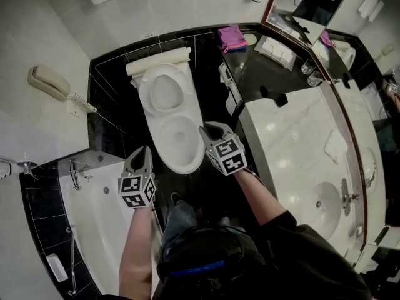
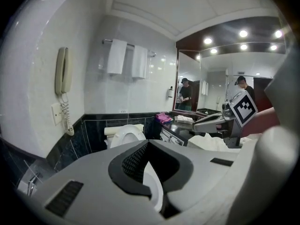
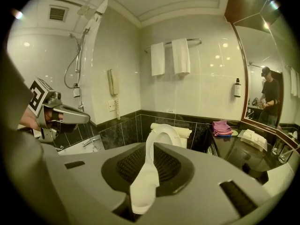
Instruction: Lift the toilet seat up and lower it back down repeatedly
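Nearest to the camera are the two tongs, both held at the front of the toilet (image 1: 181,158). The left tongs (image 1: 144,152) hang beside its front left edge. The right tongs (image 1: 212,131) are close to its front right rim, and I cannot tell whether they touch it. Each pair has its jaws only a little apart, with a narrow gap, and grips nothing; through the gap one sees the white bowl. Left of the toilet lies the white bathtub (image 1: 94,224), and right of it is the marble desk (image 1: 294,136). The toilet seat (image 1: 164,92) stands raised against the tank at the back of the toilet, so the bowl is uncovered. On the wall left of the toilet hangs a telephone (image 1: 49,83). Behind the toilet, to the right, lies a folded pink cloth (image 1: 232,37).
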{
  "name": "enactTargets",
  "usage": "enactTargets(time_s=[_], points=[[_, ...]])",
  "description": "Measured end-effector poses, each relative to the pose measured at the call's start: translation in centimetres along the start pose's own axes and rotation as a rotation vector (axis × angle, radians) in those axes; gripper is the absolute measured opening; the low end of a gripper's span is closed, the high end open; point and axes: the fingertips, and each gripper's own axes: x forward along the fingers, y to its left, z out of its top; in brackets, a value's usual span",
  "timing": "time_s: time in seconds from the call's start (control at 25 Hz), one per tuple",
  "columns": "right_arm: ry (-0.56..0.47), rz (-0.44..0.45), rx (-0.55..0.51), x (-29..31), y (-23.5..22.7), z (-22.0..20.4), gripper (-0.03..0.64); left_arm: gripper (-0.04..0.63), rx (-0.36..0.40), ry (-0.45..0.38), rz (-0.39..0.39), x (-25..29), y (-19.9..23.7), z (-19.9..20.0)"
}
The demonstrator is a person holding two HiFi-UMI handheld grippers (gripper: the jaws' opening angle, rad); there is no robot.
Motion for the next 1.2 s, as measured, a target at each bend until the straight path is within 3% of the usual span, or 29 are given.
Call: enactTargets(time_s=[0.44, 0.72, 0.96, 1.2], points=[[0.052, -0.02, -0.051, 12.2, 0.9, 5.0, 0.193, -0.015, 0.034, 0.041, -0.083, 7.9, 8.6, 1.1], [0.09, -0.036, -0.102, 18.7, -1.0, 7.4, 0.232, -0.015, 0.028, 0.041, -0.111, 12.2, 12.0, 1.8], [0.123, 0.0, -0.193, 24.3, -4.2, 8.1, 0.23, -0.015, 0.012, 0.073, -0.094, 16.4, 12.8, 0.9], [0.142, 0.062, -0.33, 32.0, -9.1, 7.3, 0.23, -0.015, -0.017, 0.101, -0.01, 22.5, 13.7, -0.3]])
